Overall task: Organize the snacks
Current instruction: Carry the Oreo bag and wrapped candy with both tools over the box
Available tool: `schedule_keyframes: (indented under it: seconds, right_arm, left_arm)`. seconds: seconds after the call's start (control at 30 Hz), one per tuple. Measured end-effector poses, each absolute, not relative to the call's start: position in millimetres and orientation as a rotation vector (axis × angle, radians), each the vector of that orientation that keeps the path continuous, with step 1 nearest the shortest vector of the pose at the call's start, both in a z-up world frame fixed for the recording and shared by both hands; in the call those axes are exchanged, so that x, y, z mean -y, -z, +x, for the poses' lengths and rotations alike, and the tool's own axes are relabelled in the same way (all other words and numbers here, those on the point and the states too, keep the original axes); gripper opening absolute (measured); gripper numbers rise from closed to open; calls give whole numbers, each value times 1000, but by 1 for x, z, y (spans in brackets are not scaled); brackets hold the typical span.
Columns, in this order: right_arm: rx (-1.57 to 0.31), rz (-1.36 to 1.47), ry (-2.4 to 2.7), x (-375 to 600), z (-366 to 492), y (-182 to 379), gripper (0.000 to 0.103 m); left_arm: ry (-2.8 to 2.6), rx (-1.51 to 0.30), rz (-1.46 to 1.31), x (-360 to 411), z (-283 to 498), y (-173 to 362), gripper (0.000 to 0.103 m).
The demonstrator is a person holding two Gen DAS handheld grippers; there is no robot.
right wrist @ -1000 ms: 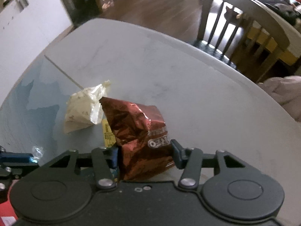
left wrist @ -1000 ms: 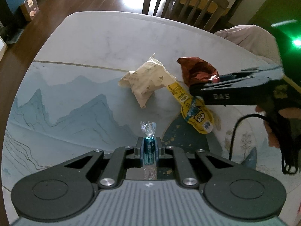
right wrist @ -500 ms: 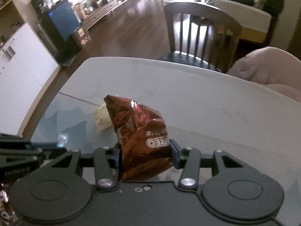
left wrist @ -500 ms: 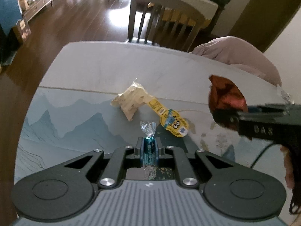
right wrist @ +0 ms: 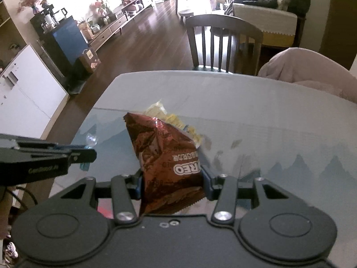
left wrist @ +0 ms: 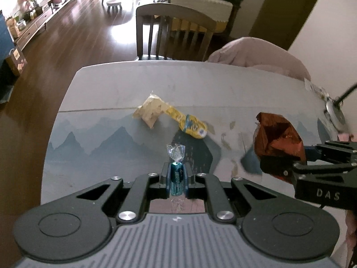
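Both claws are loaded above the desk (left wrist: 107,84): the left claw (left wrist: 177,179) pinches a small teal twist-wrapped candy (left wrist: 177,178) lengthwise, the right claw (right wrist: 171,182) clamps a crinkled brown foil Oreo packet (right wrist: 165,156), with two snacks lying ahead, nearer the left.

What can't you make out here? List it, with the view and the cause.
- Where the snacks should go: no bin or box appears in either view.
- Yellow packet, right wrist view: mostly hidden behind the Oreo bag.
- Candy label, left wrist view: too small to read.
- Oreo bag bottom, left wrist view: covered by the right gripper.
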State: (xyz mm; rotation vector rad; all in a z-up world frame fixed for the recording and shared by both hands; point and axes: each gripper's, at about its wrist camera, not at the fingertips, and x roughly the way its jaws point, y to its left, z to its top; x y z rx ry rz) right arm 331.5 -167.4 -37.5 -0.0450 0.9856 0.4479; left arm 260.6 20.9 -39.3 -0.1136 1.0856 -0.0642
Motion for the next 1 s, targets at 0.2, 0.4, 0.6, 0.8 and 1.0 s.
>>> schedule_keyframes:
  seconds: [0.2,0.4,0.6,0.8,1.0]
  right_arm:
    - [-997,-28,-445,161,291,38,47]
    - [-1001,3,-443,155,251,43,47]
    - [-1022,39,-430,153,215,58,47]
    - [-1037,41,-398,151,190,80,47]
    - [-1077,37,-359,144,179,110,47]
  left_arm:
    - [92,-1117,-68,-24,220,38,11]
    - [129,-1141,-42,-24,186,42,11]
    - [155,-1164,-20,-25,160,53,11]
    - [163,-1225,-4,-29,143,77,11]
    - [154,-1298,-8,-34,136,109,11]
